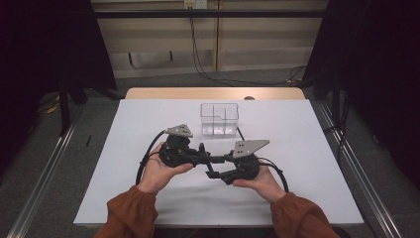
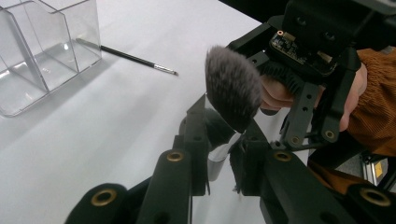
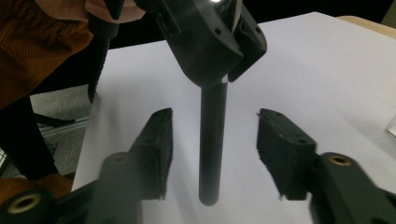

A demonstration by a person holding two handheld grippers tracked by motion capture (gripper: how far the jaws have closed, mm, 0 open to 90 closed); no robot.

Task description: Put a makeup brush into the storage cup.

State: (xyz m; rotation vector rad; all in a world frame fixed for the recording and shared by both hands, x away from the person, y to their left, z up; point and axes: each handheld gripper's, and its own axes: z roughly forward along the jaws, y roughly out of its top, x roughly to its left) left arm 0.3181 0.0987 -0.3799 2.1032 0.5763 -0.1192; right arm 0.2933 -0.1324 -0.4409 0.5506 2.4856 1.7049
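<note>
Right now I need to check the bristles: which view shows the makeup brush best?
The left gripper view: the makeup brush shows its fluffy head, ferrule clamped by the left gripper. The right gripper view shows the black handle; the high view shows it small.

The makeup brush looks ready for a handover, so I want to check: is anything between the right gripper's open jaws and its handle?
Nothing visible. The left gripper clamps the makeup brush near its head, and the handle hangs free between the right gripper's open jaws, touching neither. The clear organizer and thin brush lie aside.
</note>
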